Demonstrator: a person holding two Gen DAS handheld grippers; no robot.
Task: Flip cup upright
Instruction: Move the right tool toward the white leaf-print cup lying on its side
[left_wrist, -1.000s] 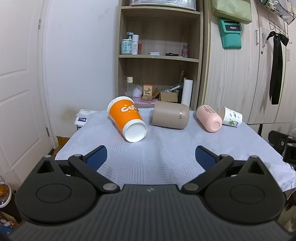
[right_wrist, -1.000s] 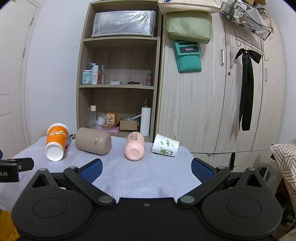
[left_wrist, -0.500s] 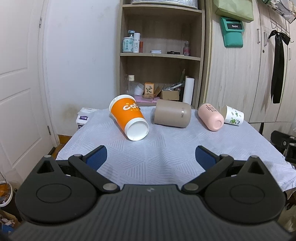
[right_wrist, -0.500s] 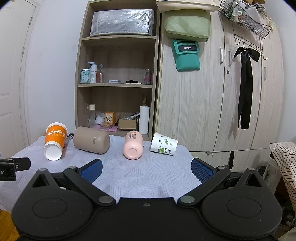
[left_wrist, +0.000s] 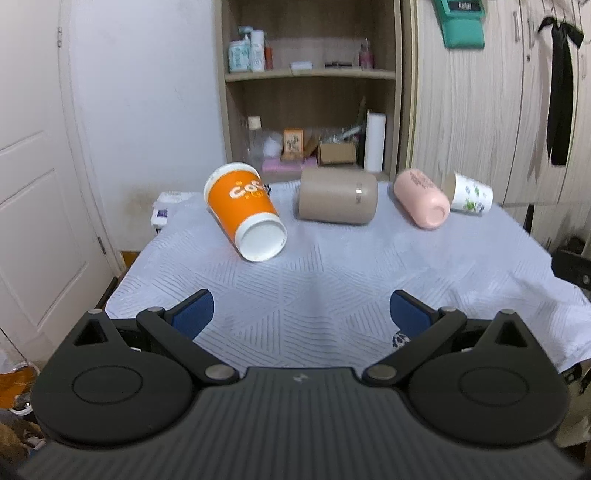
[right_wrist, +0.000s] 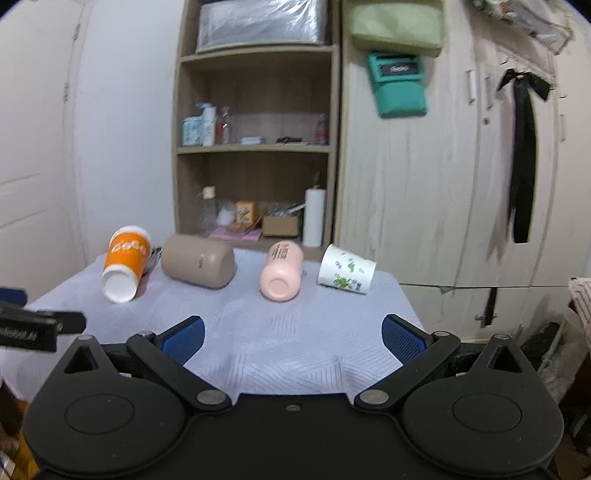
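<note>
Several cups lie on their sides in a row on the table's white cloth: an orange paper cup at left, a beige tumbler, a pink tumbler and a white floral paper cup at right. My left gripper is open and empty over the near edge, facing the orange cup. My right gripper is open and empty over the near edge, facing the pink tumbler.
A wooden shelf unit with bottles and a paper roll stands behind the table. Wardrobe doors are at right, a white door at left. The left gripper's body shows at the right wrist view's left edge.
Both grippers have moved forward towards the table and cups; the cups look larger. Both grippers stay open. The cups have not moved.
</note>
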